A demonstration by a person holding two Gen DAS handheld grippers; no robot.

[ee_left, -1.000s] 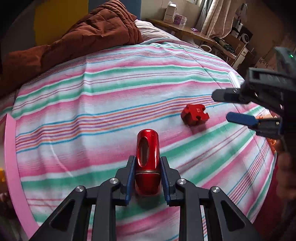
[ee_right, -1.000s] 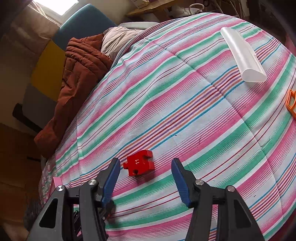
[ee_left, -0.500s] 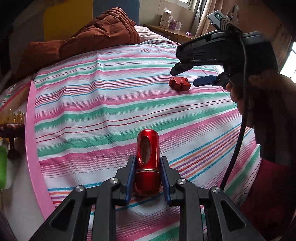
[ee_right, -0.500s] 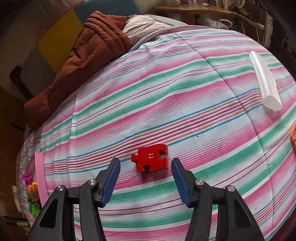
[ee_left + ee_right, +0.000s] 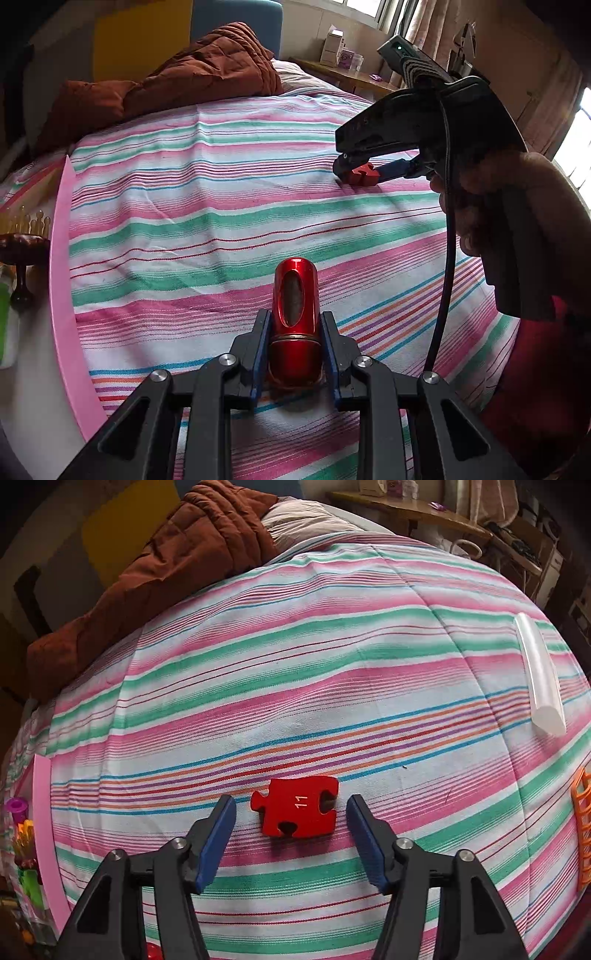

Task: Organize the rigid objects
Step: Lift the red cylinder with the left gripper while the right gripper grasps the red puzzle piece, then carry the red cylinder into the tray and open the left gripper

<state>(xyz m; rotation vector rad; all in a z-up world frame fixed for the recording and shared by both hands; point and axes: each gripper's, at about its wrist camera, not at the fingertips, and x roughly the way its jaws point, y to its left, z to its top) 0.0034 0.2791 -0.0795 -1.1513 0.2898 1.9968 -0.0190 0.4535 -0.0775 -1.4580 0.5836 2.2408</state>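
The step in hand looks like picking up the red puzzle piece (image 5: 297, 808) marked 11, which lies flat on the striped bed (image 5: 332, 664) between the closing, not yet touching jaws of the right tool (image 5: 291, 812). The left tool (image 5: 294, 354) is clamped on a red metal cylinder (image 5: 295, 314). Next, the right pads must meet the piece's 2 side edges before lifting.

Red metallic cylinder (image 5: 294, 325), rounded top, oval window in its side, stands upright, clamped at its lower half. Red jigsaw piece (image 5: 296, 808) marked "11" lies flat on striped bedspread (image 5: 295, 672), untouched.
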